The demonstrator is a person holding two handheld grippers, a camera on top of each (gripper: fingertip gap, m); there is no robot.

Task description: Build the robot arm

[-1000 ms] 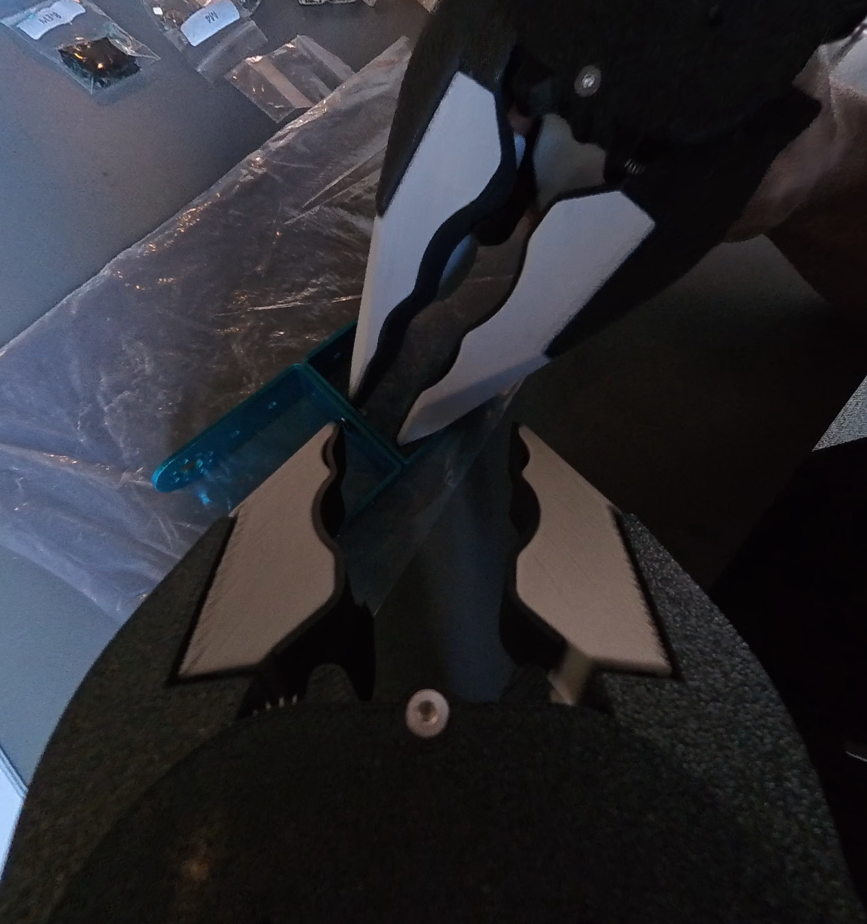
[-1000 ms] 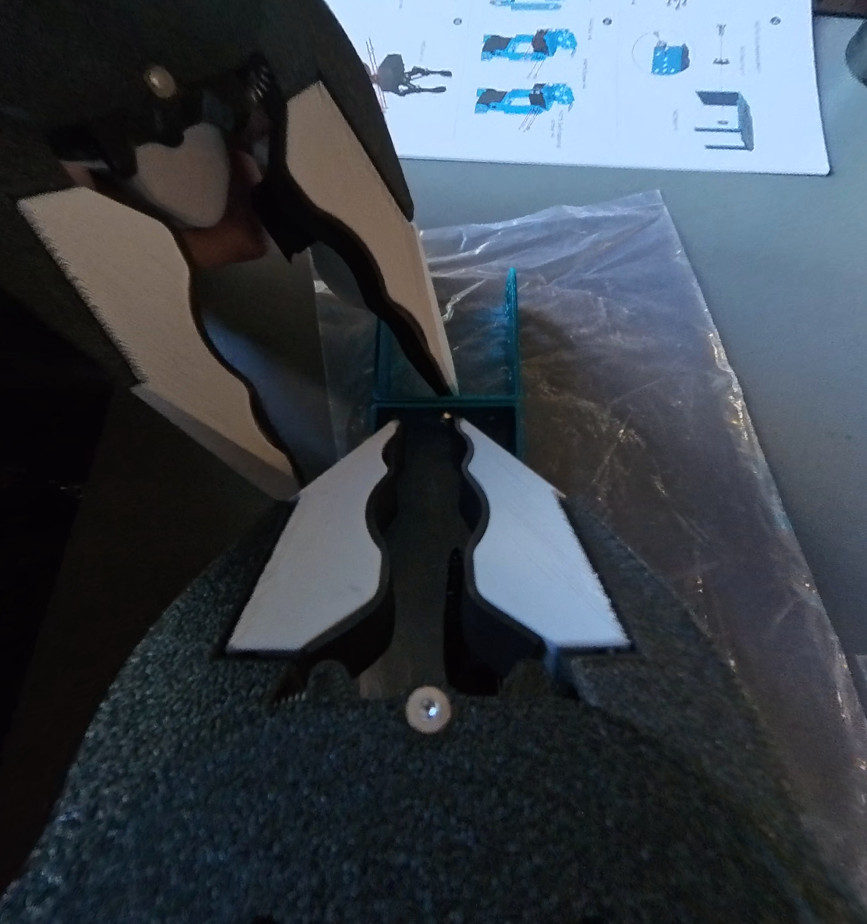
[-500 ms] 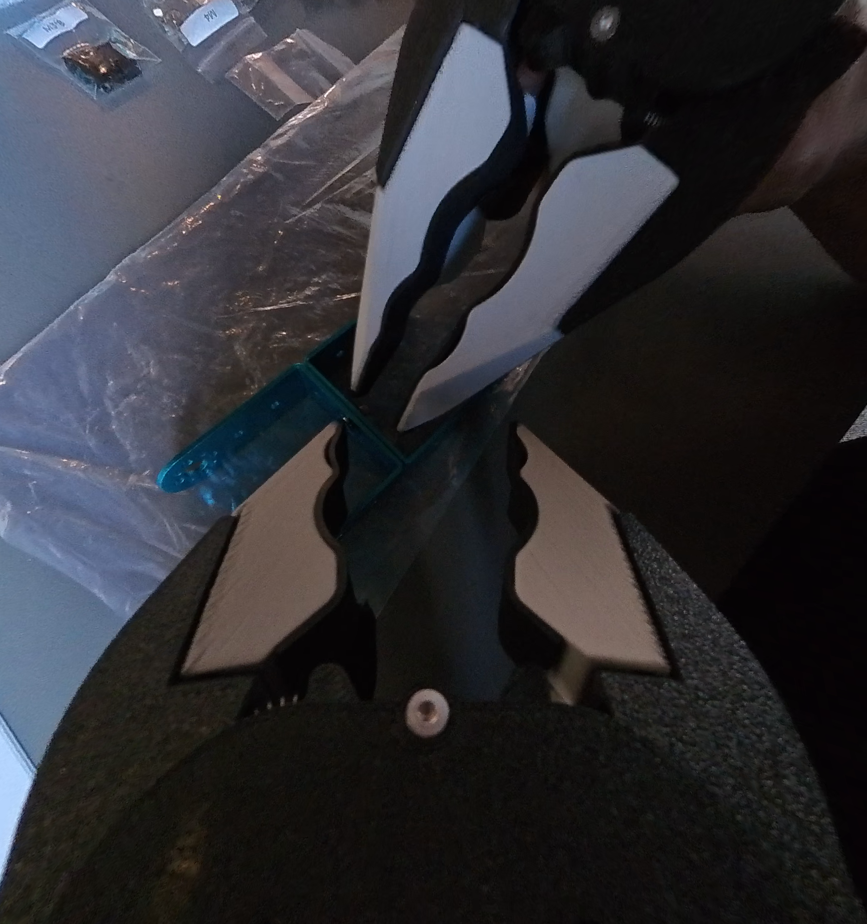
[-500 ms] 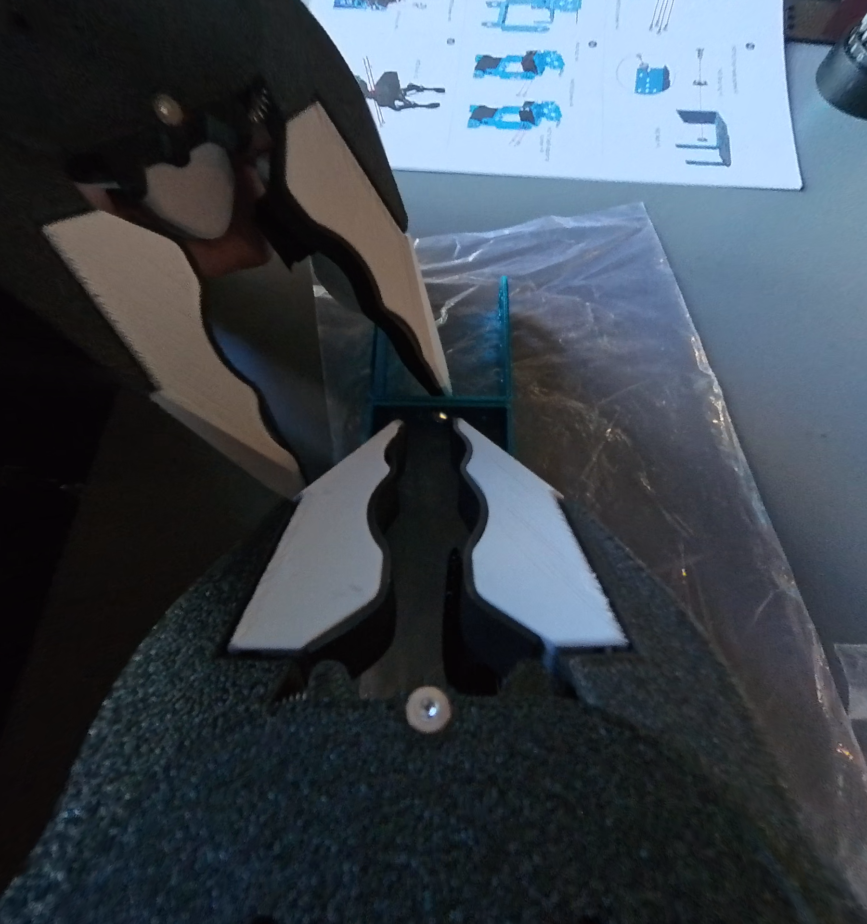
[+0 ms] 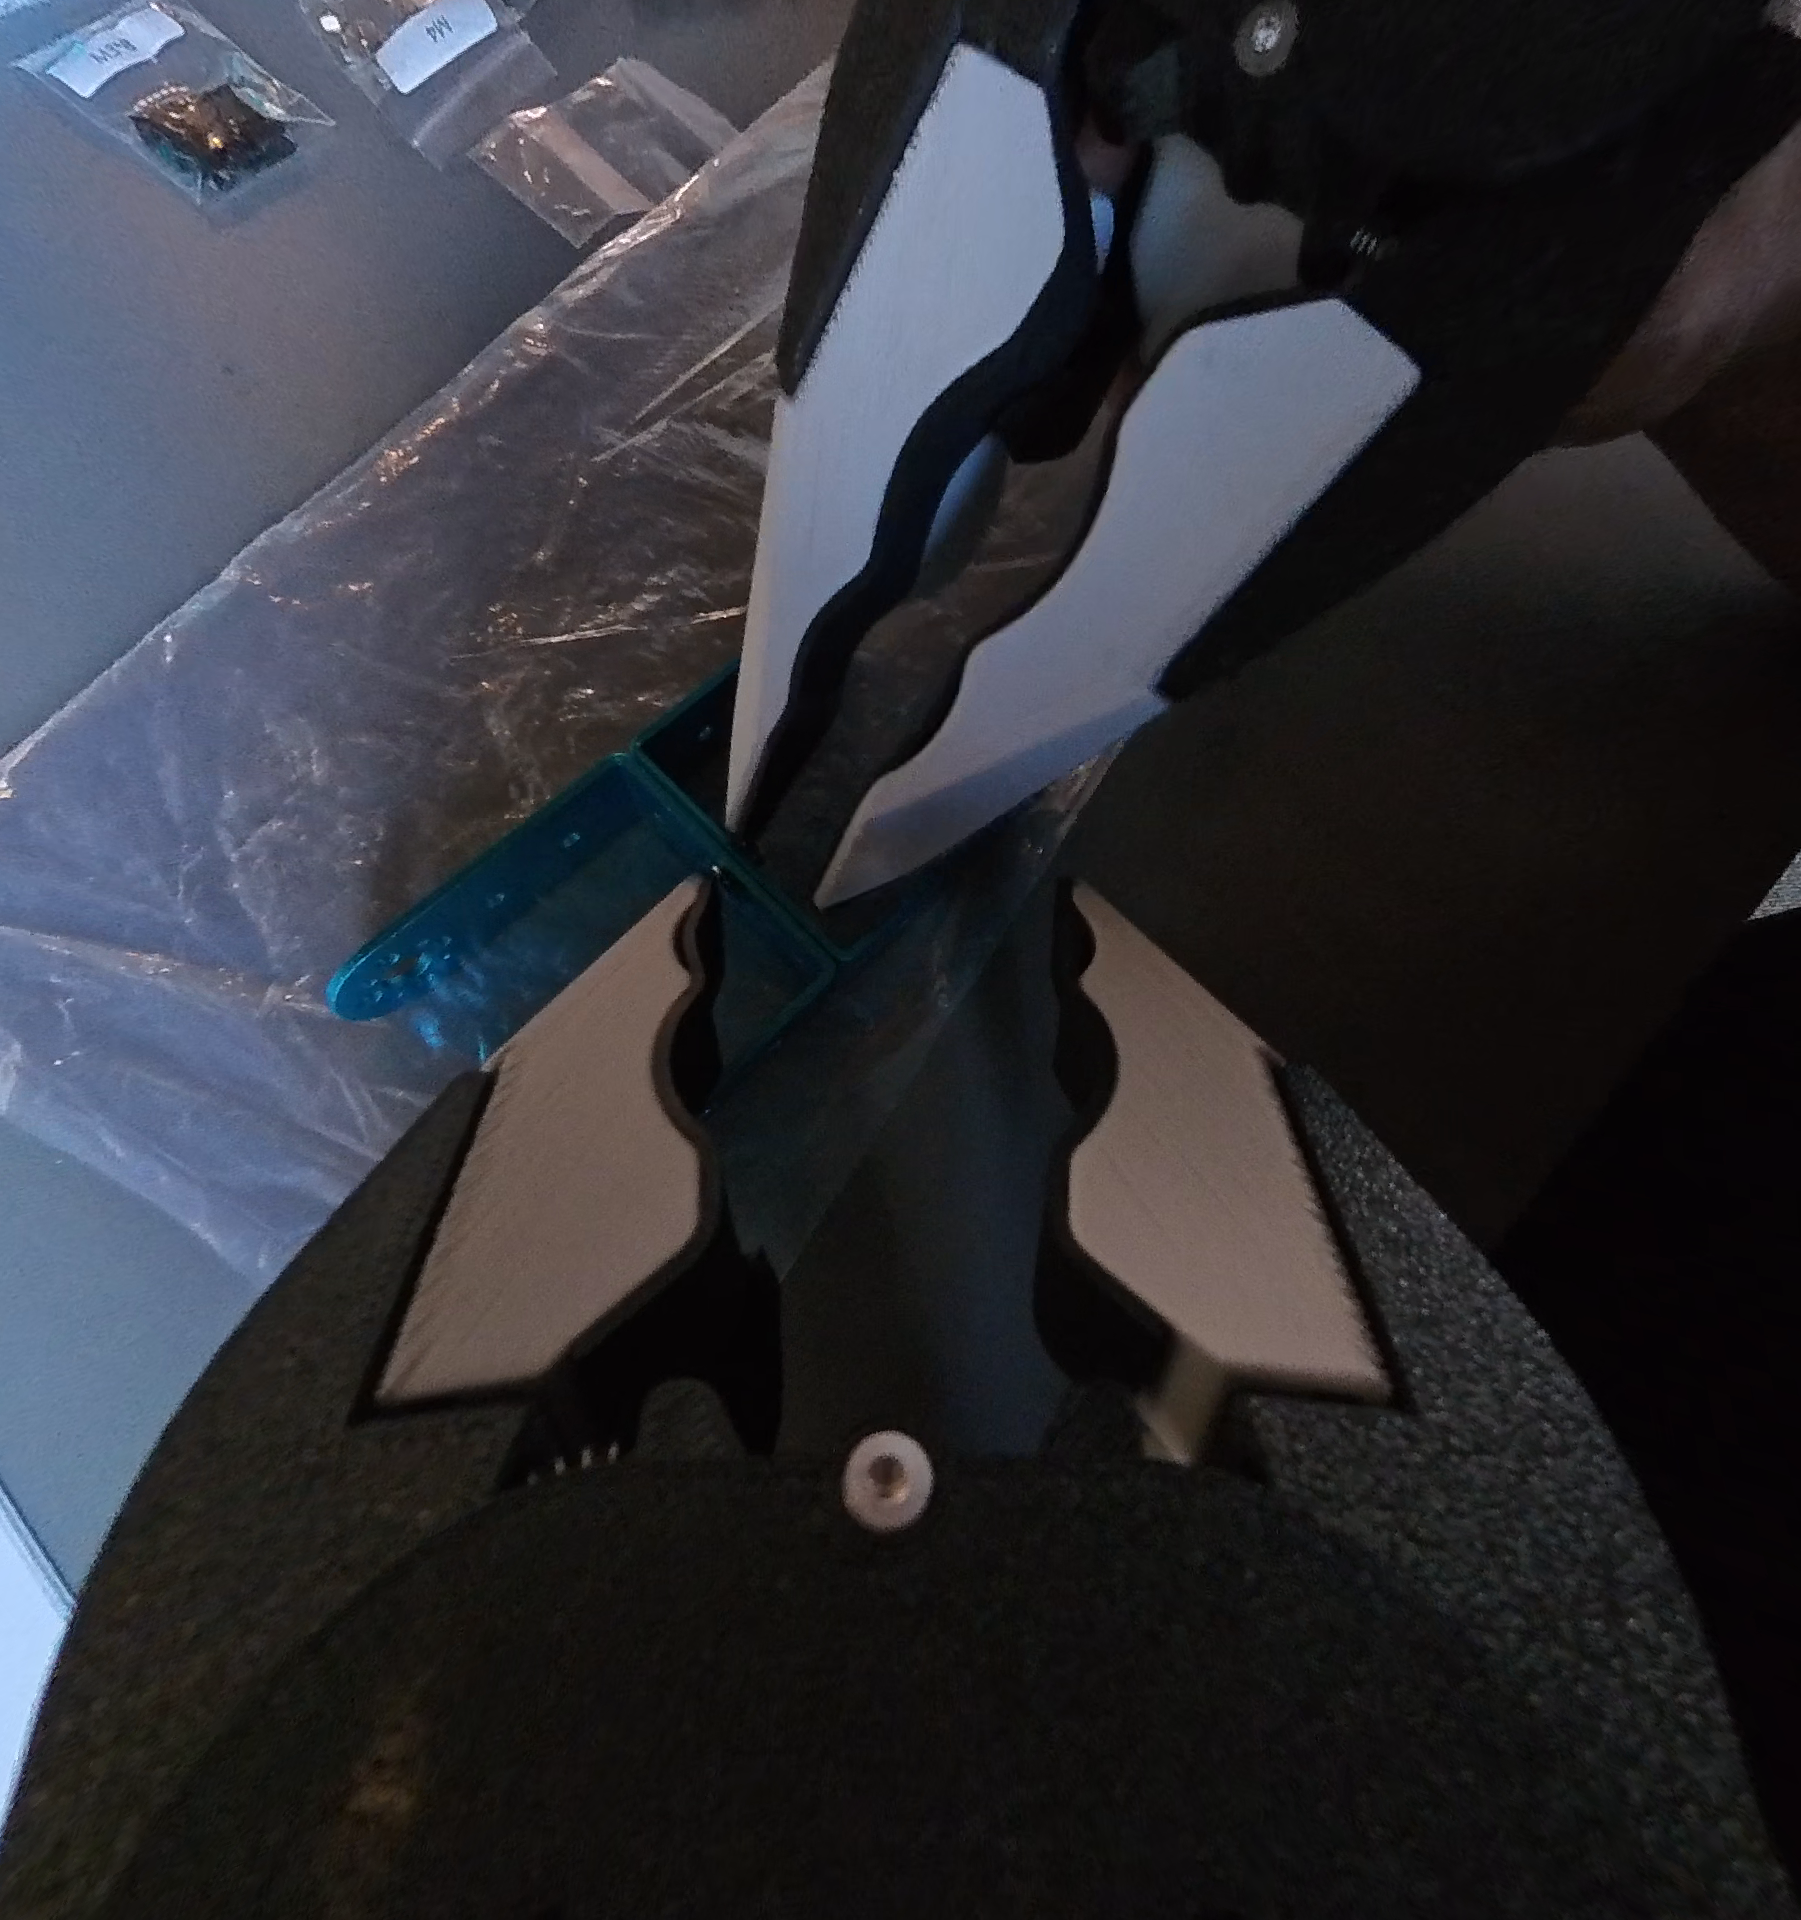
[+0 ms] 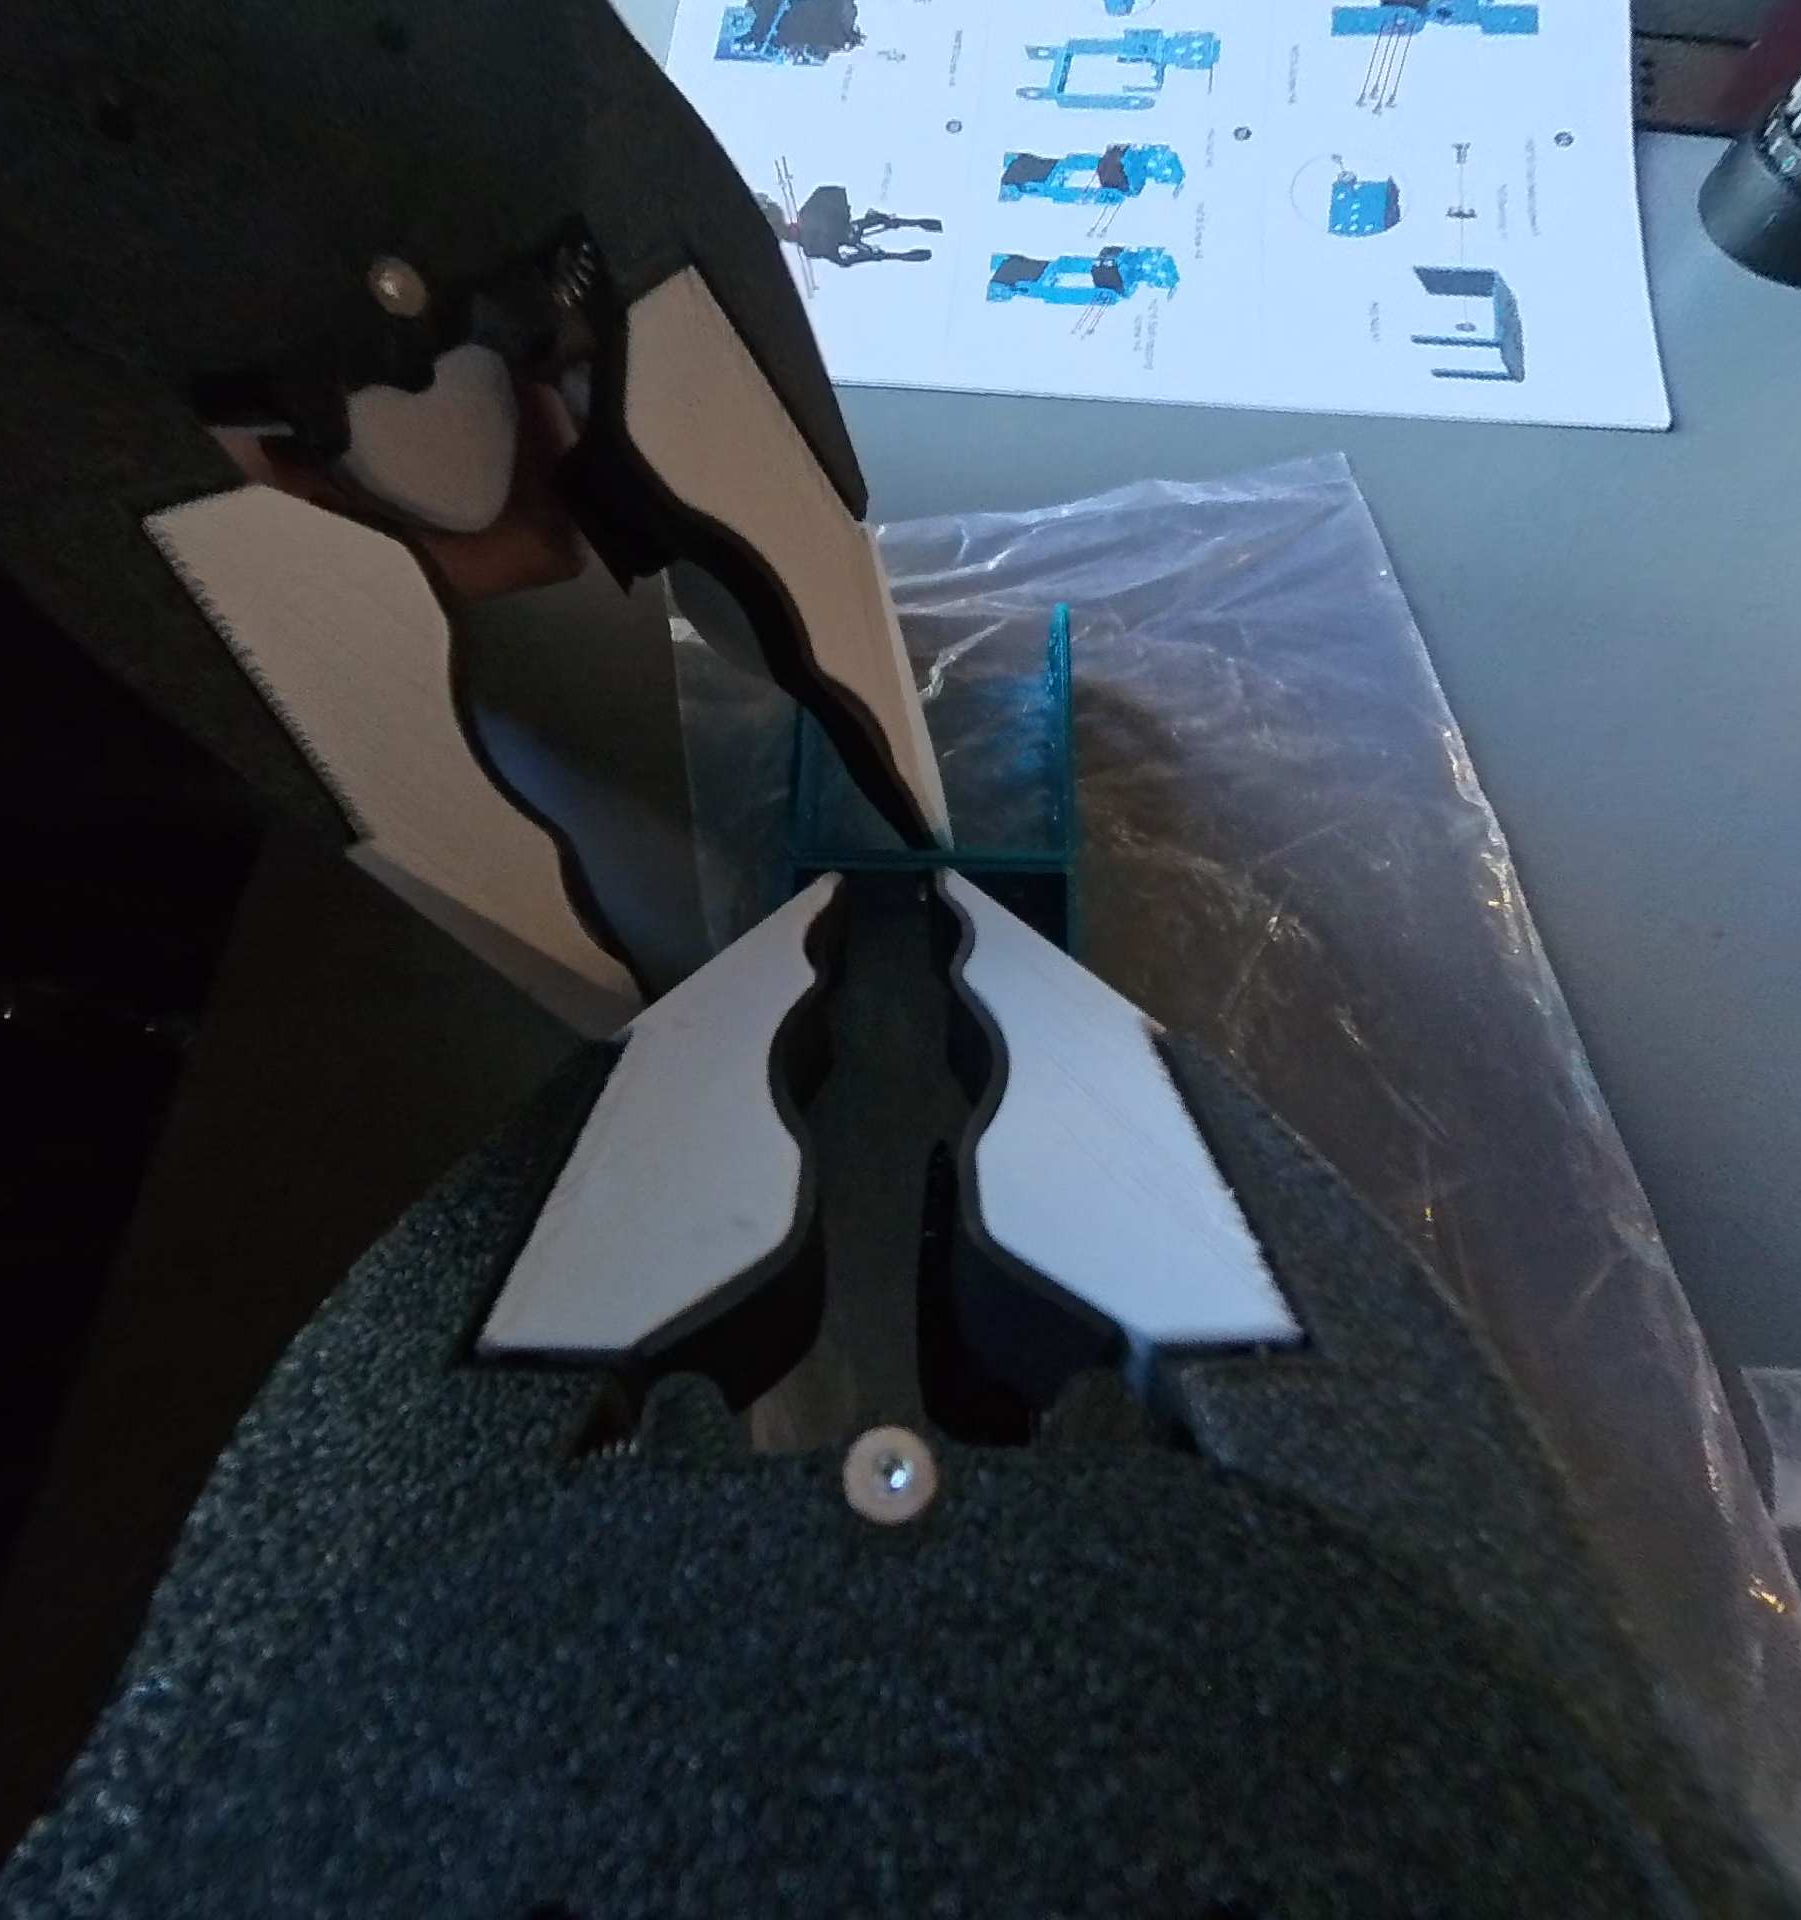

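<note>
Meeting at the mouth of the clear plastic bag [image 5: 376, 665], my two claws face each other over the teal bracket [image 5: 563, 883] inside it. My left claw [image 5: 885, 904] stands wide, its left finger lying over the bracket's cross wall and its right finger off at 3 o'clock above bare worktop [image 5: 1343, 831]. My right claw [image 6: 891, 883] is narrow, tips just apart; they reach the bracket's near wall [image 6: 927, 857], but I cannot tell whether they pinch it. The bracket's two side walls run toward 12 o'clock in the right wrist view. Beyond the bag, at 12 o'clock, lies a printed sheet [image 6: 1239, 353]; in the left wrist view small packets [image 5: 200, 125] sit at 11 o'clock.
</note>
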